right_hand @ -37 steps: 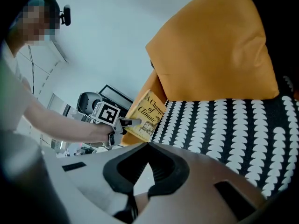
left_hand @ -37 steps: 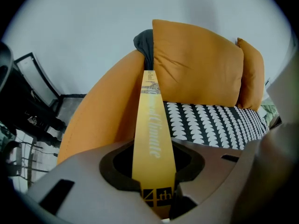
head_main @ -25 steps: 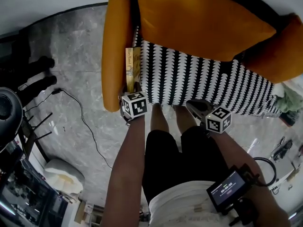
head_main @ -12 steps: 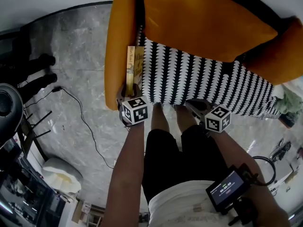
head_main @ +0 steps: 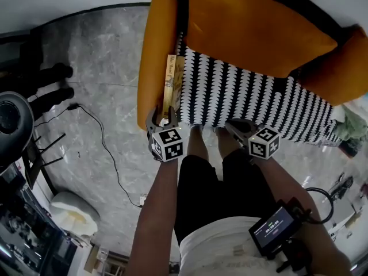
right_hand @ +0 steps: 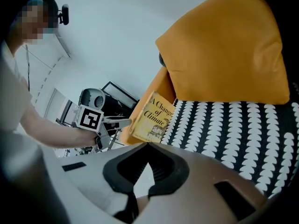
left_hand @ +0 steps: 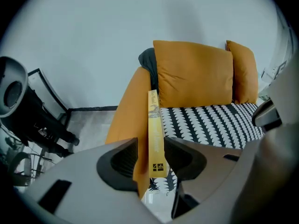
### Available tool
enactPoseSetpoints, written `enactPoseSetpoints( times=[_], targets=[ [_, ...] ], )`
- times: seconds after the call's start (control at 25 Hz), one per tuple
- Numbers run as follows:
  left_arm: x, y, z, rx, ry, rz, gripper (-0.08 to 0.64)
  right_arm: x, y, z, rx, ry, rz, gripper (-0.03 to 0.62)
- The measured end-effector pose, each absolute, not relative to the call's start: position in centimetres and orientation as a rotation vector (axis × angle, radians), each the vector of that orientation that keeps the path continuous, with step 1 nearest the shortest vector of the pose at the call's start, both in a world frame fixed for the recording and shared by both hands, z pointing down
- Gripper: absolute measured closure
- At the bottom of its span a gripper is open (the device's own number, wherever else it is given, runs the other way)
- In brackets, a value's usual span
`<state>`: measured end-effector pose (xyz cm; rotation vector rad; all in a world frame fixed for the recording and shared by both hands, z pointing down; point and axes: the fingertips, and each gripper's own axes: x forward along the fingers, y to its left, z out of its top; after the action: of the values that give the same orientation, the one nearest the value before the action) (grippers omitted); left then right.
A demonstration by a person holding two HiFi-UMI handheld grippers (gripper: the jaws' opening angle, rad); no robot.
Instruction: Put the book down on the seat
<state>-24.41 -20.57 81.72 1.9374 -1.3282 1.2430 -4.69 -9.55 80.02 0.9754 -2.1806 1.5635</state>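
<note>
**A:** Where is the book now?

**B:** The book (head_main: 172,85), a yellow paperback, is on the sofa's seat (head_main: 247,96), at its left end. It stands on edge, spine up, and leans against the orange armrest (head_main: 150,68). Its front cover faces out across the seat.

**A:** And the left tool?

**B:** The left tool (left_hand: 150,155) has its jaws apart, and they have just been opening. One jaw stands on either side of the book's near end, and the spine runs between them. On the armrest side, a strip of orange shows between pad and spine. On the seat side, the pad stands just beside the spine. I cannot tell whether it touches.

**A:** The right tool?

**B:** The right tool (right_hand: 148,146) has its jaw tips together, with nothing between them. It hovers at the seat's front edge, just beside the person's legs and well apart from the book.

**A:** What surrounds them?

**B:** The seat cover is black with rows of white leaf shapes. Behind it lies a large orange back cushion (head_main: 253,33). To the left of the sofa is a grey marbled floor (head_main: 98,50), with a black cable (head_main: 106,148) trailing across it. The person stands against the sofa's front in black shorts (head_main: 201,194). A small screen (head_main: 275,229) is strapped to the right forearm.
</note>
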Motion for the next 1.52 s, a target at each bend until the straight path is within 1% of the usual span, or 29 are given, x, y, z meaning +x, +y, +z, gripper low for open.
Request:
enactPoseSetpoints(
  times=[0.24,0.32,0.4,0.56,0.92,1.04,1.16,1.52],
  targets=[
    [-23.7,-20.4,77.0,2.137,-1.216,1.096,0.378,-6.9,-10.8,78.3,0.994,-2.201,1.527,0.577],
    [-23.2,-20.0,75.3,2.184,-1.126,1.009,0.394,-7.6,-11.5,77.2,1.001,-2.218,1.503,0.577],
    [-23.0,-19.3,73.9,2.211,-1.053,0.945,0.396,-8.0,-12.3,76.0,1.025,-2.235,1.479,0.577],
    [-23.9,-19.4,71.0,2.224,-1.036,0.871,0.409,-8.0,-14.5,73.1,1.091,-2.272,1.437,0.577],
    [-26.0,-20.0,64.5,2.240,-1.033,0.739,0.498,-6.9,-15.9,66.8,1.159,-2.305,1.349,0.577],
    [-26.9,-21.8,62.8,2.267,-1.050,0.705,0.532,-6.5,-18.2,65.1,1.176,-2.351,1.268,0.577],
    [-27.4,-21.6,60.3,2.287,-1.038,0.703,0.548,-7.1,-19.0,62.0,1.158,-2.414,1.209,0.577],
    [-27.2,-20.5,55.2,2.351,-1.004,0.606,0.549,-7.2,-19.5,53.8,1.131,-2.571,1.053,0.578]
  ],
)
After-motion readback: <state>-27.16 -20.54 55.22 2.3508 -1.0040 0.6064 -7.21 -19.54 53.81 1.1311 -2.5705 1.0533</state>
